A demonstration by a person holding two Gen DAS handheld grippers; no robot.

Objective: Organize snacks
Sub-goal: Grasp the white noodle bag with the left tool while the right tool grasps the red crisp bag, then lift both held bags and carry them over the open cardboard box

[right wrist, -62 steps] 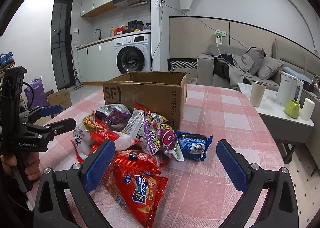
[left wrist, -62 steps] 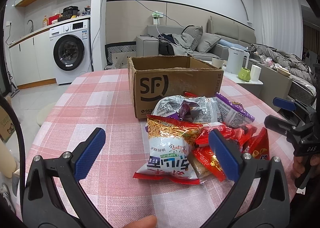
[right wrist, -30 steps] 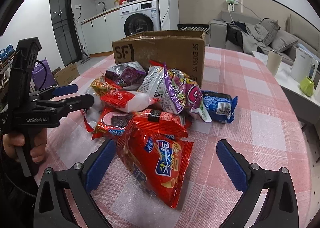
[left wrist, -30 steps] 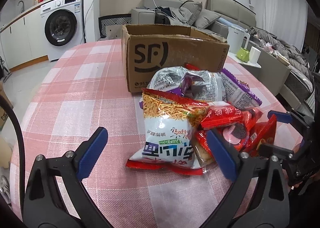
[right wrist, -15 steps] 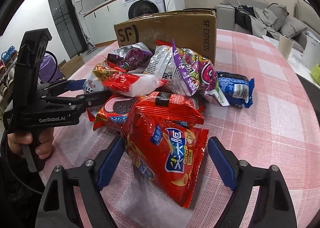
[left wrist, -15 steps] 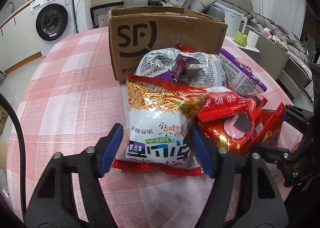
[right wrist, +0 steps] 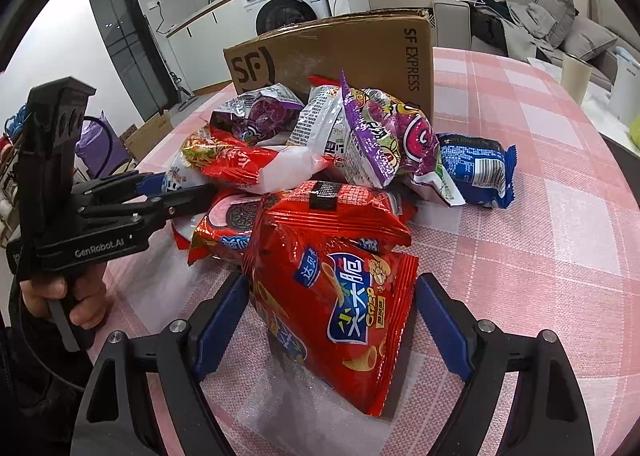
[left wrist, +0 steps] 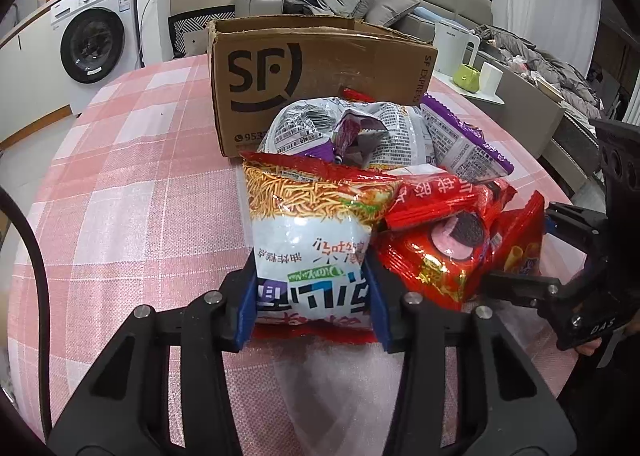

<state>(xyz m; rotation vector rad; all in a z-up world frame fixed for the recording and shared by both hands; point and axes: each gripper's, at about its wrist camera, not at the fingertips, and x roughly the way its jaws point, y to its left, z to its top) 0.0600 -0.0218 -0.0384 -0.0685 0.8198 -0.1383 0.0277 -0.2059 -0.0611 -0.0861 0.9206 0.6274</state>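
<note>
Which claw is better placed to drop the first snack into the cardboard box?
Left. The left claw already pinches the noodle snack bag; the right claw only straddles the red crisp bag, open.

Snack pile (left wrist: 384, 192) on table (left wrist: 132, 192), in front of cardboard box (left wrist: 320, 68).

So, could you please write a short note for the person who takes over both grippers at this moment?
Left gripper: shut on the white noodle snack bag, which lies on the table at the near edge of the pile.
Right gripper: open, its fingers on either side of the red crisp bag, not yet pressing it.
Things: all snacks lie heaped on the pink checked tablecloth, in front of the open cardboard box. The blue packet lies at the right edge of the pile.
Done: no snack can be seen in the box; its inside is hidden.
Left: lift both bags into the box, then the rest.
</note>
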